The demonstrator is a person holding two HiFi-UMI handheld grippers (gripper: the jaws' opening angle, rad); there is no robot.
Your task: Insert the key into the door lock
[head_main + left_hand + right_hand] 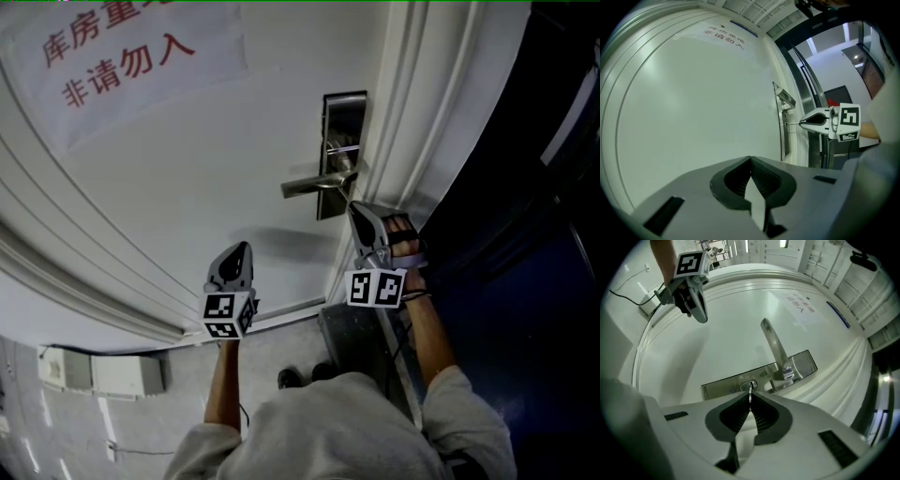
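Pinching a key (750,393) between its fingers, the right gripper (750,401) is held level against the lock plate (724,383) of a white door (187,169). The fingers are clamped flat on the key's head, and its blade is seen edge-on, standing straight out from the fingertips. The tip of the key is met by the round keyhole (749,385) in the plate; how far it is pushed in cannot be told. From the left gripper view the key (792,123) is shown as a thin rod spanning the short gap between the right gripper (802,123) and the plate.

The lock plate (345,117) is mounted close to the door's latch edge, beside the frame. A metal lever handle (314,185) is fixed on the plate beside the keyhole and points away from that edge, toward the door's middle.

The left gripper (242,248) is held out in front of the door's plain panel, well apart from the lock. Its fingers (750,159) are brought together at the tips, and nothing is gripped between them.

A paper notice (122,56) with red characters is stuck toward the door's far corner, away from the lock.
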